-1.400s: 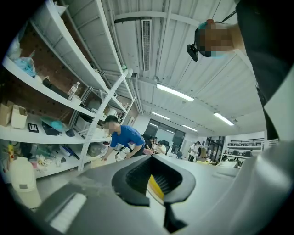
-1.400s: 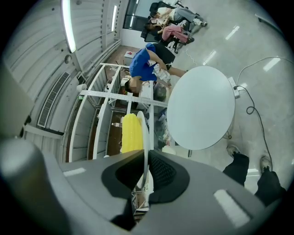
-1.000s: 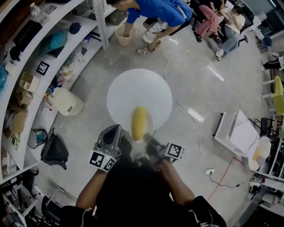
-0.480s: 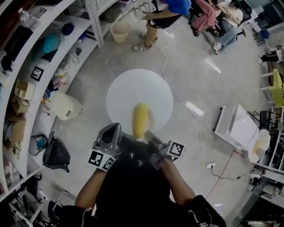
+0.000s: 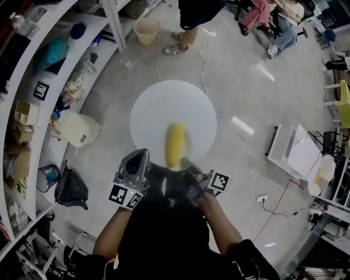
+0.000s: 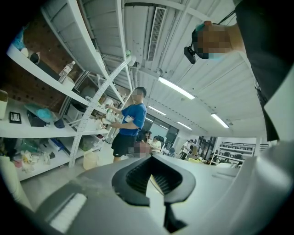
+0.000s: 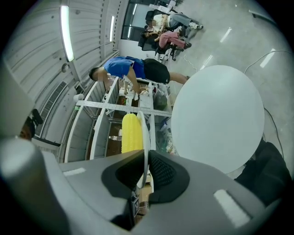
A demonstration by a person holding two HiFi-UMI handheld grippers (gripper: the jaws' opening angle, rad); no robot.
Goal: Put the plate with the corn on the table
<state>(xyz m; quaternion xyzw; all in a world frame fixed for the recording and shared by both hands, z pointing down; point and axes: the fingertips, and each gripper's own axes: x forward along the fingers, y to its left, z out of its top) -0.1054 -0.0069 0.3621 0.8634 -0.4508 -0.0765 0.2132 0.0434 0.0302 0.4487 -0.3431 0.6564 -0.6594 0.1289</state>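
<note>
Right gripper view: the plate (image 7: pixel 146 133) stands on edge between the jaws of the right gripper (image 7: pixel 146 172), and both ribbed pads press on its thin rim, so the jaws are only a sliver apart and pinch it. The corn (image 7: pixel 131 133) lies against the plate's face, just left of the rim in this view. The round white table (image 7: pixel 216 114) fills the right of the view, apart from the plate.

From the head view, the corn (image 5: pixel 175 143) and the plate (image 5: pixel 186 143) hang over the near edge of the table (image 5: pixel 164 104), held out in front of the right gripper (image 5: pixel 186 163); whether the plate touches the tabletop cannot be told.

The left gripper (image 5: pixel 139 160) sits just left of the corn, off the table's near edge. In the left gripper view, the left gripper (image 6: pixel 154 176) has its jaws slightly apart, a pale gap between the pads and nothing in them.

Shelves (image 5: pixel 33 82) curve along the left. A pail (image 5: pixel 146 30) stands on the floor beyond the table, near a standing person (image 5: pixel 194 11).
</note>
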